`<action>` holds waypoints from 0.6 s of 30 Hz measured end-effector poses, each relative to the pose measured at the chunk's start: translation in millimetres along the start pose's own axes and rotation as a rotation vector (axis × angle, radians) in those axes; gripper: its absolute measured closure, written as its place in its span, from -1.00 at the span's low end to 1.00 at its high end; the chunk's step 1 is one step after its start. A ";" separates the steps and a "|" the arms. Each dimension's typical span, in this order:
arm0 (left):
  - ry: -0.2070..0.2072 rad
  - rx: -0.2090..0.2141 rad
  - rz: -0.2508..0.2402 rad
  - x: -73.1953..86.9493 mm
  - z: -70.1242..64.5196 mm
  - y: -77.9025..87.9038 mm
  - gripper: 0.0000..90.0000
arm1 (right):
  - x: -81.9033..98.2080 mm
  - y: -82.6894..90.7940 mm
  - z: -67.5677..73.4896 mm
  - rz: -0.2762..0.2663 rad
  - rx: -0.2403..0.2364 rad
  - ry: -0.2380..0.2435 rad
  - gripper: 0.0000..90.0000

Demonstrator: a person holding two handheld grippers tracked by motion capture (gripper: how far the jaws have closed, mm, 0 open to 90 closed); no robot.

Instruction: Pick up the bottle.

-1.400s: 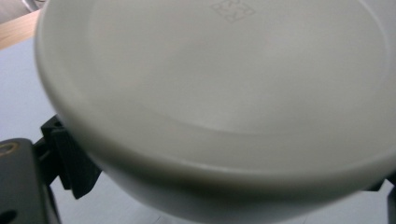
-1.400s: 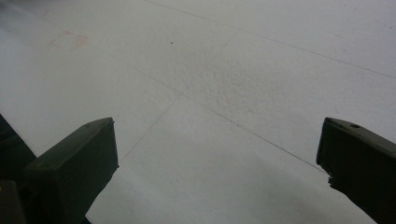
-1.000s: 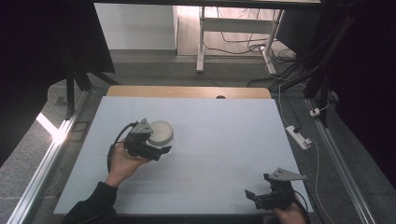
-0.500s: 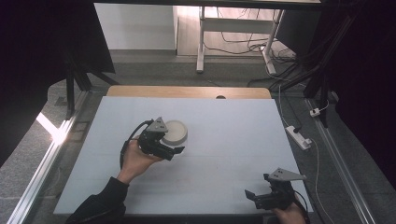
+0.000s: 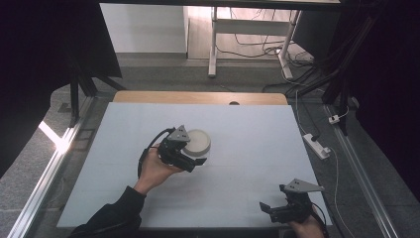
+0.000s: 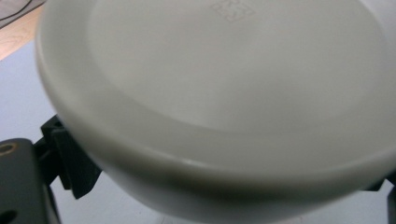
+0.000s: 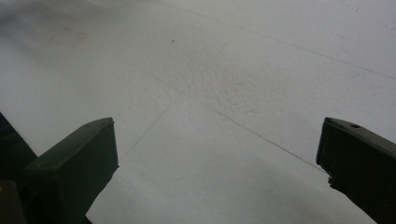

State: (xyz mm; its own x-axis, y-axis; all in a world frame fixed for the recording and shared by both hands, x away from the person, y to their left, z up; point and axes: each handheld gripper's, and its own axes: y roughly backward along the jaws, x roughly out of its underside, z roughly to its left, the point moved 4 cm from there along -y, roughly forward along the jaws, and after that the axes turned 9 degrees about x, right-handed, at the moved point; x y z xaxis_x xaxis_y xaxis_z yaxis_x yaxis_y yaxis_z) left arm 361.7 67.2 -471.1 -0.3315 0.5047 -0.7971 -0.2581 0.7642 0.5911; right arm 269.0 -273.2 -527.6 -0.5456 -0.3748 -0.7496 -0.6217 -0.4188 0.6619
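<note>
- High view: we see the left gripper (image 5: 190, 157) near the middle of the table (image 5: 247, 129), the person's left hand (image 5: 154, 169) behind it, the forearm coming up from the bottom edge. A round pale bowl (image 5: 197, 142) sits right at the gripper's front end, on its far-right side as the camera looks. Bowl and gripper touch or overlap; from here we cannot tell whether the bowl rests on the table or is lifted just off it.
- High view, other side: the right gripper (image 5: 278, 210) lies low at the near right corner, well apart from the bowl. The left hand is plainly the nearer one, so we judge any coming move with the bowl belongs to it.
- Left gripper view: the bowl (image 6: 219, 98) looms close, seemingly bottom-side toward us, a faint stamped mark near the top. A black jaw tip shows at the lower left under its rim, another sliver at the far right edge. We read the jaws as set around the bowl's wall and gripping it. The bowl is round, so no long axis to line up.
- Right gripper view: both black jaws stand wide apart over bare white table (image 7: 224, 93), nothing between them.
</note>
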 end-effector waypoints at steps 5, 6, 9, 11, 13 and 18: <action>-0.009 0.014 0.001 -2.4 -3.9 -4.7 -0.84 | 0.0 -0.2 0.2 -0.001 0.002 0.007 -1.00; -0.009 0.016 0.000 -2.7 -4.7 -5.7 -0.84 | 0.0 -0.2 0.2 -0.001 0.002 0.008 -1.00; -0.012 0.021 0.001 -3.3 -6.2 -7.5 -0.84 | 0.0 -0.2 0.4 -0.001 0.002 0.009 -1.00; -0.012 0.023 0.000 -3.6 -7.1 -8.5 -0.84 | 0.1 -0.1 0.7 0.001 0.003 0.010 -1.00; -0.014 0.025 0.001 -3.4 -7.4 -9.1 -0.84 | 0.2 0.0 1.0 -0.001 0.004 0.012 -1.00; -0.016 0.025 0.009 -1.1 -7.4 -11.8 -0.84 | -0.2 1.3 1.9 -0.012 0.010 0.023 -1.00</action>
State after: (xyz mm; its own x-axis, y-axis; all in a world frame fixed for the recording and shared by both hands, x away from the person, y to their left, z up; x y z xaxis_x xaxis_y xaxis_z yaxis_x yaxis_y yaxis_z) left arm 358.4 54.7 -476.3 -0.3193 0.5180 -0.7935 -0.2319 0.7692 0.5955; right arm 267.2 -272.1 -526.6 -0.5250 -0.3892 -0.7569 -0.6336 -0.4150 0.6529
